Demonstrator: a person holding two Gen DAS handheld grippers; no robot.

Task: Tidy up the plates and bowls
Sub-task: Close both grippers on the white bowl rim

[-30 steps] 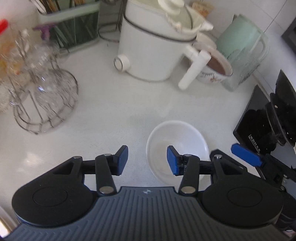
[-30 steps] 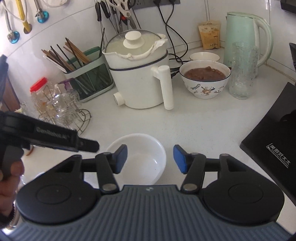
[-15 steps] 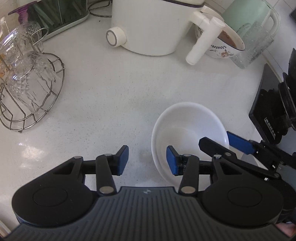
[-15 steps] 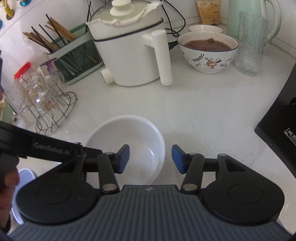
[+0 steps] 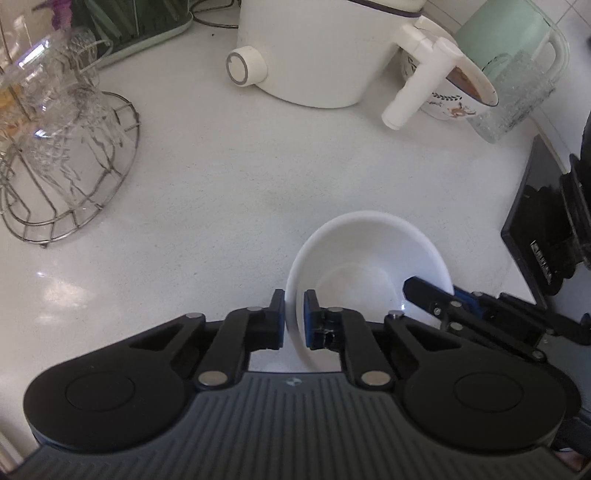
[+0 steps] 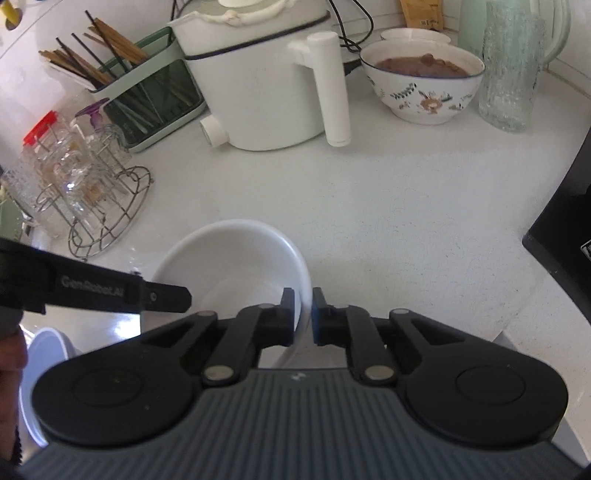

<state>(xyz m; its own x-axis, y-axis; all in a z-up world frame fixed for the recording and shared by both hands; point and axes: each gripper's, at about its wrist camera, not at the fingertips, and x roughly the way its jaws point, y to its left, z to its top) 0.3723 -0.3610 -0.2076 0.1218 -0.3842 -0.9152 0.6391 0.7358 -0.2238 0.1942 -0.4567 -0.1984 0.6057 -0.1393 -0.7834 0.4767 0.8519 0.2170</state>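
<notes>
A home kitchen: a white counter [image 6: 388, 206] carries a cooker [image 6: 258, 81], chopstick holder [image 6: 147, 99] at upper left, glasses on a wire rack [image 6: 107, 206], kettle [image 6: 517, 33] upper right, and a bowl of food [image 6: 424, 81].

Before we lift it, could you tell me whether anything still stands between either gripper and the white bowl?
Nothing does. The left gripper is closed on the near-left rim of the white bowl, and the right gripper is closed on its opposite rim, each with one finger inside and one outside. The bowl is empty.

White counter [image 6: 388, 206]: white bowl [image 6: 236, 254], white appliance [image 6: 258, 81], patterned bowl [image 6: 424, 85], wire rack [image 6: 107, 214].
</notes>
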